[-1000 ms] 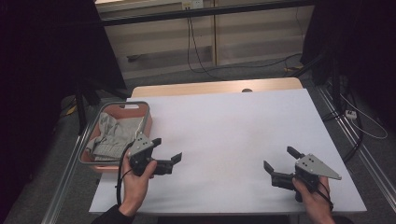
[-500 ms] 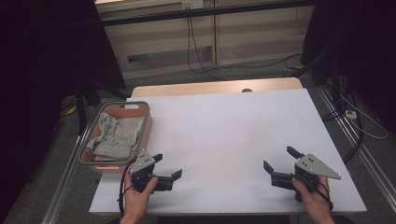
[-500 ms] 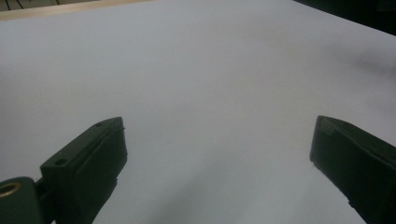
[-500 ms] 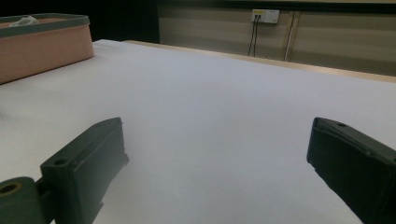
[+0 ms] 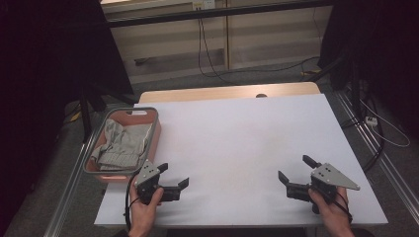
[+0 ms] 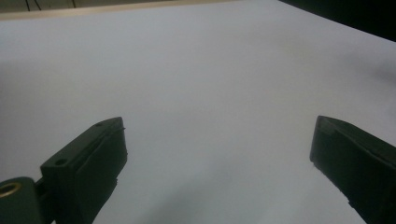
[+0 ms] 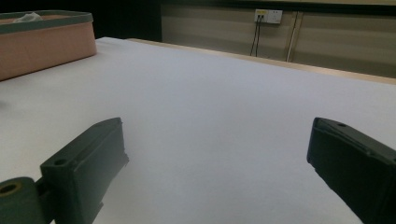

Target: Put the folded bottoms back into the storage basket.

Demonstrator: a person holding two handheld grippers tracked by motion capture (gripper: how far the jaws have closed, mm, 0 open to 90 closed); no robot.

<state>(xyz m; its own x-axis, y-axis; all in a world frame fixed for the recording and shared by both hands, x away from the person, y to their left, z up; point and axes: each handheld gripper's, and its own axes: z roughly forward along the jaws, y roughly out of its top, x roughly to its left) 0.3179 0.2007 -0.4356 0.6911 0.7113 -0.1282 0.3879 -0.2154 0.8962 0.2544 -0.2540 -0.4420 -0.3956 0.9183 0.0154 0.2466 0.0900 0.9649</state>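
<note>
A pink basket [image 5: 151, 139] with a grey rim stands at the table's left edge and holds a folded grey cloth [image 5: 122, 144]. My left gripper [image 5: 174, 175] rests low over the white table [image 5: 237, 143] just in front of the basket, open, with nothing between its jaws. In the left gripper view its gripper [image 6: 215, 158] faces bare white tabletop. My right gripper [image 5: 297, 168] sits near the front right corner, open and empty too. The right gripper view has its gripper [image 7: 215, 158] over the table, with the basket [image 7: 42, 44] far off at upper left.
A wooden strip [image 5: 222, 93] runs along the table's far edge. Cables [image 5: 212, 54] lie on the floor beyond it, and a wall socket [image 7: 267, 16] sits on the back wall. Dark curtains flank both sides.
My left gripper has drawn back from the basket's near edge toward the table's front and settled lower. The right gripper has stayed put.
</note>
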